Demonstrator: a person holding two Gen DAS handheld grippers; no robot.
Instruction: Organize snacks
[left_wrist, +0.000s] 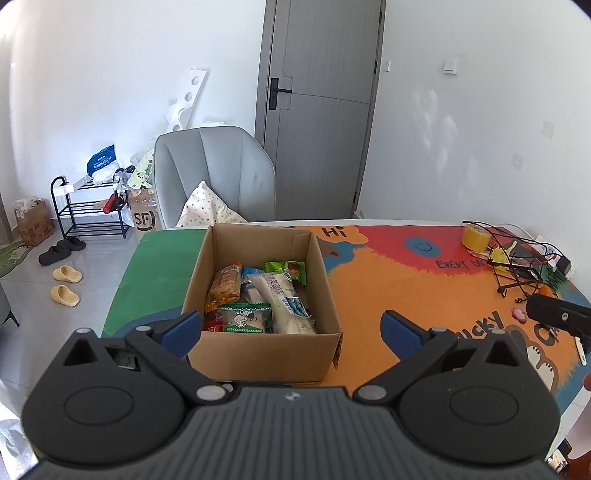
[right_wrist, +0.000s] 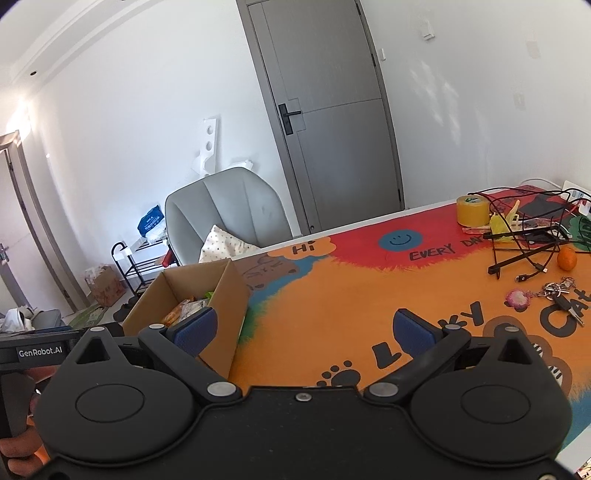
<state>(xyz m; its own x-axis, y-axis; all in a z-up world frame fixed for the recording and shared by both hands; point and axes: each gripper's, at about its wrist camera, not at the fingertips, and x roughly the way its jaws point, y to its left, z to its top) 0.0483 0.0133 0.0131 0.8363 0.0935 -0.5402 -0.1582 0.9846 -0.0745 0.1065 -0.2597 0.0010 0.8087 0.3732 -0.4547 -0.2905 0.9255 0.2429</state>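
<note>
An open cardboard box (left_wrist: 258, 354) stands on the colourful table mat and holds several snack packets: a long white one (left_wrist: 284, 299), a green-and-white one (left_wrist: 244, 318), an orange one (left_wrist: 225, 282) and a green one (left_wrist: 286, 268). My left gripper (left_wrist: 291, 330) is open and empty, just in front of and above the box. The box also shows in the right wrist view (right_wrist: 221, 295), at the left. My right gripper (right_wrist: 304, 328) is open and empty, to the right of the box above the mat.
A roll of yellow tape (right_wrist: 472, 210), tangled black cables (right_wrist: 524, 236), an orange fruit (right_wrist: 567, 258) and keys (right_wrist: 554, 291) lie at the table's far right. A grey chair (left_wrist: 214, 173) with a pillow stands behind the table. A shoe rack (left_wrist: 88, 206) and slippers are on the floor at left.
</note>
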